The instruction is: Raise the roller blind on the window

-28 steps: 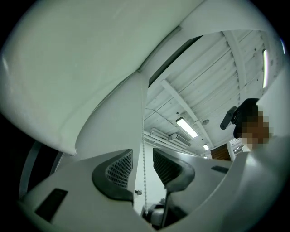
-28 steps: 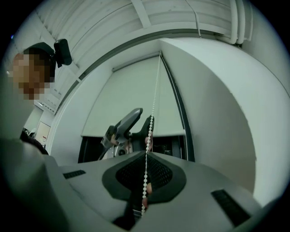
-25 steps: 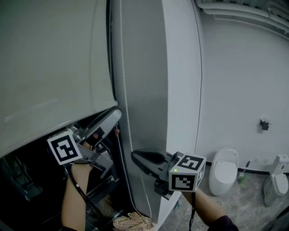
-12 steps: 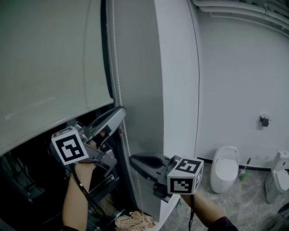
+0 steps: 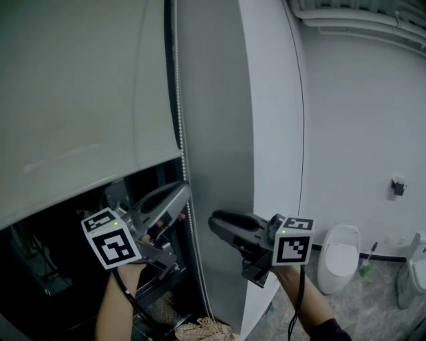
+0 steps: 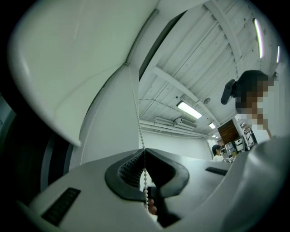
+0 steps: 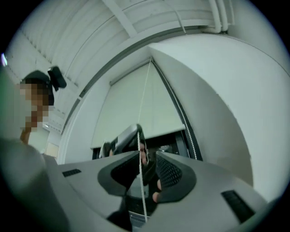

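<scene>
The pale roller blind [image 5: 73, 100] hangs part-way down the window, its bottom edge sloping across the left of the head view. A white bead chain [image 5: 178, 100] runs down beside the grey window frame [image 5: 216, 120]. My left gripper [image 5: 186, 193] sits just under the blind's edge, shut on the chain [image 6: 138, 122], which passes between its closed tips [image 6: 144, 152]. My right gripper [image 5: 214, 223] is a little lower and to the right. Its jaws [image 7: 146, 170] stand open with the same strand [image 7: 143, 108] running loose through the gap. The left gripper [image 7: 124, 140] shows beyond them.
Below the blind the window opening [image 5: 60, 266] is dark. A white wall [image 5: 359, 133] stretches to the right, with a white toilet [image 5: 338, 256] and another fixture [image 5: 414, 263] on the floor. Pipes [image 5: 359, 16] run overhead. A person [image 6: 218, 152] stands far off.
The left gripper has come down below the blind's bottom edge with the chain in it. The right gripper has risen slightly and sits closer to the left one.
</scene>
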A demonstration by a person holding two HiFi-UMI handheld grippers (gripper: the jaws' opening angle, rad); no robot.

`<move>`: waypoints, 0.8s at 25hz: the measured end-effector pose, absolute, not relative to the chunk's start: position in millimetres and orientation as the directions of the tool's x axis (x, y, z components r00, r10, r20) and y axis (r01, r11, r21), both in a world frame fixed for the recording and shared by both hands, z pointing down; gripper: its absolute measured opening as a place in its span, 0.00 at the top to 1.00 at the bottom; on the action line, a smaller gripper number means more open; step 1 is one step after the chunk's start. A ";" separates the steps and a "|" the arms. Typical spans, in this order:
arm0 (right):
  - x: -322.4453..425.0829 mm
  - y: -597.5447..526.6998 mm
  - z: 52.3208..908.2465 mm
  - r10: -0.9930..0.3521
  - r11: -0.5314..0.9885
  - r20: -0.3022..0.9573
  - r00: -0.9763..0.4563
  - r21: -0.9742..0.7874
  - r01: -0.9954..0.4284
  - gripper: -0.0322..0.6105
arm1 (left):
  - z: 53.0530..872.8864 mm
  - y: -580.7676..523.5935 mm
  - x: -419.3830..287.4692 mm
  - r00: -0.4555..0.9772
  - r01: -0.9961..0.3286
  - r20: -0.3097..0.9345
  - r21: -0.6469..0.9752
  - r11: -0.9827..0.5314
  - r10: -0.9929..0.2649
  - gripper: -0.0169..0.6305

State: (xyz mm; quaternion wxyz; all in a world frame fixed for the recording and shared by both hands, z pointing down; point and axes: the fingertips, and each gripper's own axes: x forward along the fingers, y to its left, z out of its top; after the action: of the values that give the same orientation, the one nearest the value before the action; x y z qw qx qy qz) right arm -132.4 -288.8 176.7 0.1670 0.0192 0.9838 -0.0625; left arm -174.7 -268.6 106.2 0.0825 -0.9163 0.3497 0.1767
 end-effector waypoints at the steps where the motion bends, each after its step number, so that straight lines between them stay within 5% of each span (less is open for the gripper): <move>1: -135.1 -300.1 153.4 0.027 0.986 -0.366 -0.930 -0.143 0.085 0.80 | 105.8 -275.3 -179.8 0.694 -0.677 -0.364 -0.037 -0.735 -0.622 0.95; 10: -143.1 -272.1 64.0 0.165 0.966 -0.519 -0.839 -0.088 0.244 0.80 | 211.5 -231.3 -176.6 0.664 -0.726 -0.263 0.001 -0.688 -0.700 0.95; 20: -144.5 -256.3 56.6 0.210 0.967 -0.497 -0.842 -0.023 0.255 0.81 | 276.4 -230.0 -146.4 0.655 -0.734 -0.190 0.070 -0.676 -0.731 0.95</move>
State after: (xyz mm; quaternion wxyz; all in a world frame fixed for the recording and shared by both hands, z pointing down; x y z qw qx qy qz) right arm -144.5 -256.3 56.6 0.2535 0.1212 0.9587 -0.0441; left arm -146.4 -230.0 276.4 0.0063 -0.9097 0.4026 0.1018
